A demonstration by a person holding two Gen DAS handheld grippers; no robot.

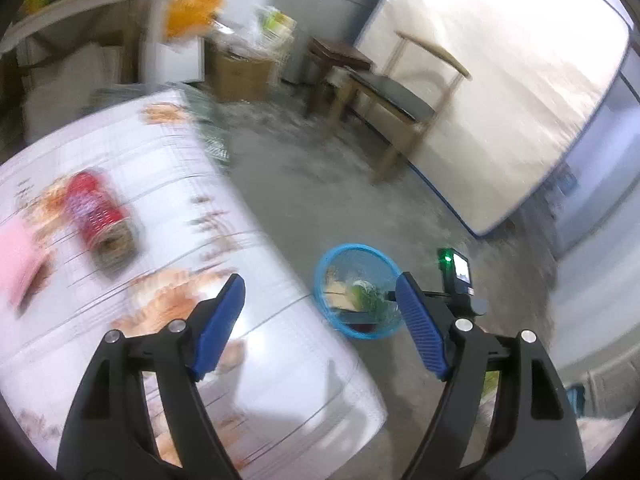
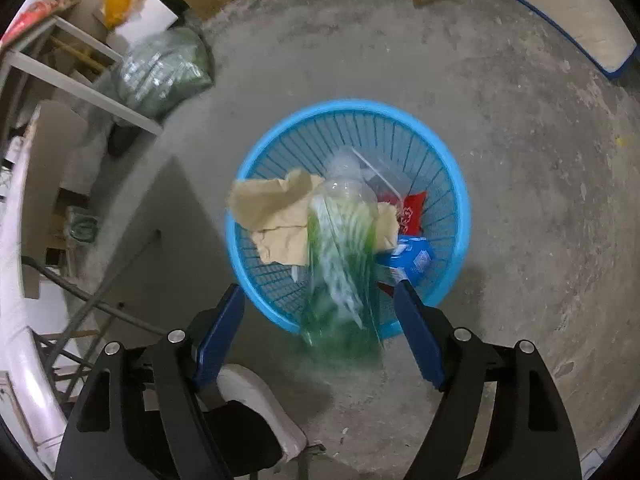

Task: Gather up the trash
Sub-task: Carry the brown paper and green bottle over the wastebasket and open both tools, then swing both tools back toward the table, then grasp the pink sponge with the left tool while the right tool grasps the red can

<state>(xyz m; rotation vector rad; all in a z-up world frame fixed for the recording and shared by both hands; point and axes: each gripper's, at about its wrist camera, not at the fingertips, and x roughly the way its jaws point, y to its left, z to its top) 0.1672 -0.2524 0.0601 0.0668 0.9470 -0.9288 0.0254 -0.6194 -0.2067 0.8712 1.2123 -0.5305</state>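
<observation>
A blue mesh basket (image 2: 448,184) stands on the concrete floor and holds brown paper (image 2: 272,204), a red wrapper (image 2: 412,210) and a blue pack (image 2: 416,256). A clear bottle with a green label (image 2: 340,248) is blurred in the air between the fingers of my open right gripper (image 2: 318,304), over the basket's near rim. My left gripper (image 1: 320,300) is open and empty over the table's edge. A red can (image 1: 100,216) lies on the tablecloth (image 1: 288,344), up and left of it. The basket (image 1: 384,264) shows on the floor beyond.
A pink item (image 1: 16,256) lies at the table's left edge. A wooden chair (image 1: 400,96), a dark stool (image 1: 336,60), cardboard boxes (image 1: 240,72) and a mattress (image 1: 500,80) against the wall stand at the back. A green bag (image 2: 164,68) lies under a shelf.
</observation>
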